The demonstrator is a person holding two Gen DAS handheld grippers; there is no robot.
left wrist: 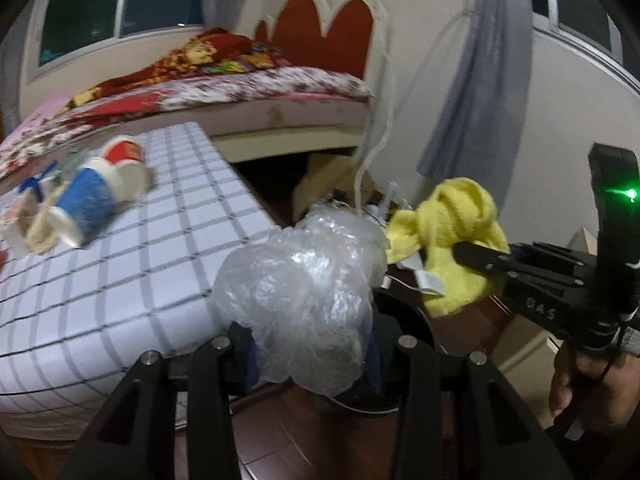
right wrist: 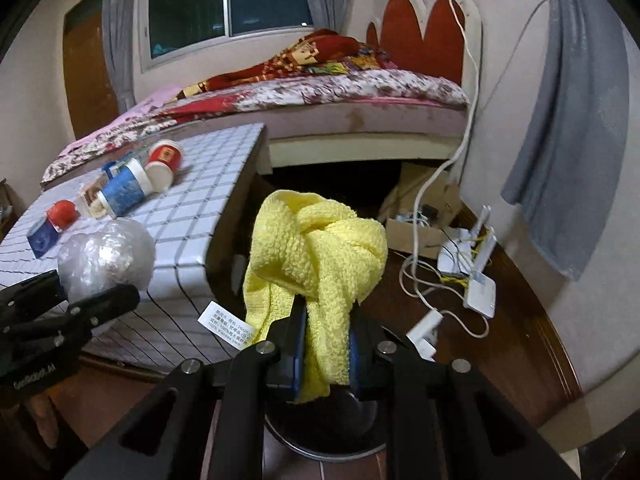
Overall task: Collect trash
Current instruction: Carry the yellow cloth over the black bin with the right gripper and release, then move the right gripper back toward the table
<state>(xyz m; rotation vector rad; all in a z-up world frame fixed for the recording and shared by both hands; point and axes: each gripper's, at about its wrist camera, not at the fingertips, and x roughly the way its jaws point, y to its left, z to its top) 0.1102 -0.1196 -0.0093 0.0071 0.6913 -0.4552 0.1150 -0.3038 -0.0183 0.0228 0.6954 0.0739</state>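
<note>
My left gripper (left wrist: 312, 352) is shut on a crumpled clear plastic bag (left wrist: 304, 300), held up beside the table's corner. My right gripper (right wrist: 324, 360) is shut on a knotted yellow cloth (right wrist: 320, 248) with a white label; in the left wrist view the yellow cloth (left wrist: 452, 232) hangs just right of the bag. The plastic bag (right wrist: 106, 256) and left gripper (right wrist: 76, 284) show at the left of the right wrist view. A dark round bin (right wrist: 320, 436) lies under both grippers. On the checked table (left wrist: 160, 260) lie a blue cup (left wrist: 84, 204) and a red cup (left wrist: 124, 152).
A small red object (right wrist: 62, 212) and a blue box (right wrist: 42, 238) also lie on the table. Behind it stands a bed (right wrist: 340, 92). On the wood floor to the right are a cardboard box (right wrist: 420, 216), white cables and routers (right wrist: 476, 280). A grey curtain (right wrist: 568, 140) hangs on the right.
</note>
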